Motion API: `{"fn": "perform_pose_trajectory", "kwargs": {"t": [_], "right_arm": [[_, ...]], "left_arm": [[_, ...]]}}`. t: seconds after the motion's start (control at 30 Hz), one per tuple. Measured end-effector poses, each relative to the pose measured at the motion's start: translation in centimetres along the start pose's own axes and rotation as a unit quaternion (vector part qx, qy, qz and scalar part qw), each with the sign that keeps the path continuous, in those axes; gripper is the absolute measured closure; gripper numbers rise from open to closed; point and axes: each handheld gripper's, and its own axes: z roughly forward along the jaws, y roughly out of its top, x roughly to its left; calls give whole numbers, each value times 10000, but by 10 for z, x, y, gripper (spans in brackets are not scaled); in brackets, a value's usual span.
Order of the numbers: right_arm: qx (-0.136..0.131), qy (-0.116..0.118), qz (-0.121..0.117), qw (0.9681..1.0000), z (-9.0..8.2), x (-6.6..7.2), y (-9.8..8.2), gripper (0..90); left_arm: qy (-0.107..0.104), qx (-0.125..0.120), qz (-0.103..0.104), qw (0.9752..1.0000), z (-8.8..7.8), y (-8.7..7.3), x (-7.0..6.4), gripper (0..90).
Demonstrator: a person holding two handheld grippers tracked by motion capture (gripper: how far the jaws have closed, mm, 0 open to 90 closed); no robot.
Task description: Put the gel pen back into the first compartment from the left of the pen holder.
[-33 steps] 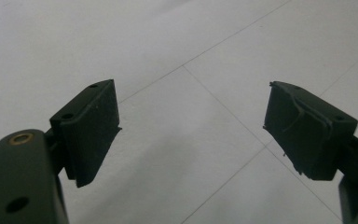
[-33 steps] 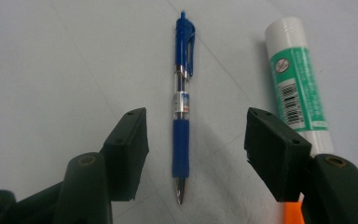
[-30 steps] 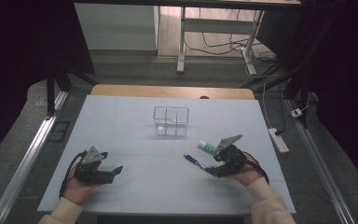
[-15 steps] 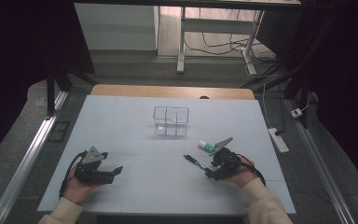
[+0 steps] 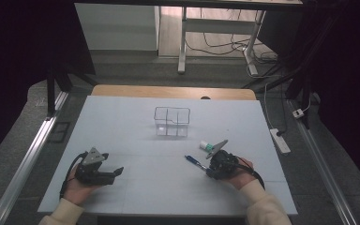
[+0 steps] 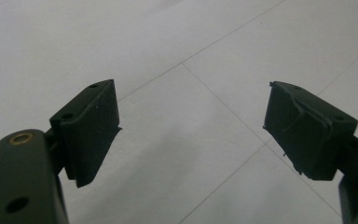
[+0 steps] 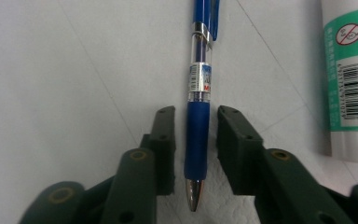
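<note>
Just been closing: right gripper (image 7: 196, 144), lower centre, jaws flanking blue pen (image 7: 199, 93) but not yet pressing. Light, stiff, slick barrel; best pinched at rubber grip.

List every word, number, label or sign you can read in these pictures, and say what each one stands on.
No word or number reads clearly.
Red circle with a slash, a prohibition sign: on the green label of the white tube.
Barcode with digits beside it: same label, digits too small to read.
Red letters, perhaps "M": on the printed band of the blue pen, too blurred to be sure.
</note>
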Motion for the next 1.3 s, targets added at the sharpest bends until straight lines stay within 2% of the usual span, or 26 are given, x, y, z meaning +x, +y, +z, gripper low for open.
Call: {"fn": "perform_pose_trajectory", "kwargs": {"t": [0.1,0.27,0.47,0.63,0.83,0.97,1.3], "right_arm": [[68,-15,25,10000,0,2,2,789],[133,-29,151,9998,0,2,4,798],[123,-35,100,9999,-1,1,5,799],[-244,-8,203,9995,-12,-3,5,799],[-645,94,326,9973,-22,-8,2,799],[-826,196,351,9958,-26,-10,2,799],[-1089,439,321,9926,-28,-8,9,799]], "left_arm": [[1,8,11,10000,0,0,0,179],[0,12,14,10000,0,0,-1,180],[9,6,12,10000,0,0,0,180],[18,-1,-1,10000,0,0,1,180],[29,-11,13,10000,0,0,0,180],[30,-17,22,10000,0,0,0,181],[-18,-99,141,9999,-1,4,-6,186]]}}
